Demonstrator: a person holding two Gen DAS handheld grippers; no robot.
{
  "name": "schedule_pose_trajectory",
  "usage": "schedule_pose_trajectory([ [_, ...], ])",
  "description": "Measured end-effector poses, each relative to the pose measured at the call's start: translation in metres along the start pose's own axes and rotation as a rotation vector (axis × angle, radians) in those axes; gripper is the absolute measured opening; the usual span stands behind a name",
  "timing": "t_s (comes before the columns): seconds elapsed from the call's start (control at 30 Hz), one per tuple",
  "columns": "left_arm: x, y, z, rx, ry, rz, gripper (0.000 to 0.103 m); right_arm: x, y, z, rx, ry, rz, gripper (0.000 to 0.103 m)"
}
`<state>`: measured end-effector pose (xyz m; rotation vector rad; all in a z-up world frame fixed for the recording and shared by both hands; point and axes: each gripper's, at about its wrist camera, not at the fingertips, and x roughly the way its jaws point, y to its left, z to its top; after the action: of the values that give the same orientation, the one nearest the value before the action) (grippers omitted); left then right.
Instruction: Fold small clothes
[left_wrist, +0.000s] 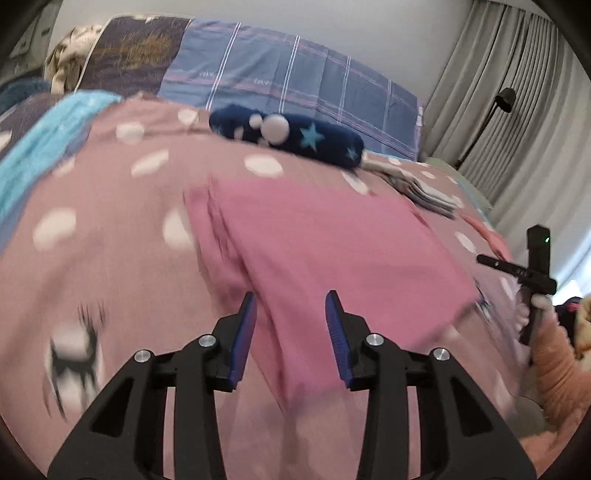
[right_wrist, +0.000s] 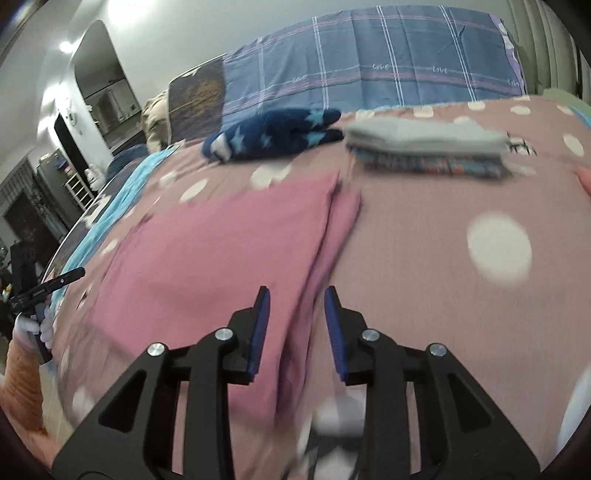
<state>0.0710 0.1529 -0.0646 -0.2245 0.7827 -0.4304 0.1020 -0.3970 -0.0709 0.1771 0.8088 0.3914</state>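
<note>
A pink garment (left_wrist: 332, 251) lies folded flat on the dotted pink bedspread (left_wrist: 110, 229). My left gripper (left_wrist: 291, 306) is open and empty, just above the garment's near left edge. In the right wrist view the same pink garment (right_wrist: 221, 258) lies left of centre. My right gripper (right_wrist: 297, 299) is open and empty over its near right edge. A stack of folded clothes (right_wrist: 424, 147) lies beyond the garment, also in the left wrist view (left_wrist: 424, 188). The right gripper's body (left_wrist: 532, 273) shows at the right edge of the left wrist view. The left gripper's body (right_wrist: 37, 291) shows at the left edge of the right wrist view.
A dark blue star-patterned fleece item (left_wrist: 288, 133) (right_wrist: 273, 133) lies near the blue plaid pillows (left_wrist: 295, 77). A turquoise blanket (left_wrist: 37, 147) lies at the bed's left side. Grey curtains (left_wrist: 517, 92) and a black lamp (left_wrist: 502, 99) stand at the right.
</note>
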Motion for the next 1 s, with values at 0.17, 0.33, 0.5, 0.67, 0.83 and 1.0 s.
schedule_pose_trajectory([
  [0.17, 0.001, -0.004, -0.041, -0.034, 0.069, -0.008, 0.039, -0.02, 0.009, -0.054, -0.037, 0.049, -0.023, 0.032],
  [0.33, 0.027, -0.004, -0.046, -0.049, 0.113, 0.005, 0.034, -0.018, 0.021, -0.065, -0.09, 0.051, -0.035, 0.035],
  [0.5, 0.024, -0.011, -0.038, -0.051, 0.091, 0.059, 0.008, 0.003, 0.036, -0.061, -0.167, 0.055, -0.051, 0.039],
  [0.67, 0.006, -0.019, -0.032, 0.028, 0.074, 0.104, 0.007, -0.015, 0.037, -0.051, -0.189, -0.007, 0.001, 0.005],
  [0.83, 0.023, -0.008, -0.05, 0.007, 0.135, 0.126, 0.007, 0.001, 0.014, -0.072, -0.17, 0.115, -0.035, 0.001],
  [1.0, 0.002, -0.019, -0.045, 0.011, 0.1, 0.155, 0.007, -0.022, -0.002, -0.076, -0.058, 0.075, -0.006, 0.007],
])
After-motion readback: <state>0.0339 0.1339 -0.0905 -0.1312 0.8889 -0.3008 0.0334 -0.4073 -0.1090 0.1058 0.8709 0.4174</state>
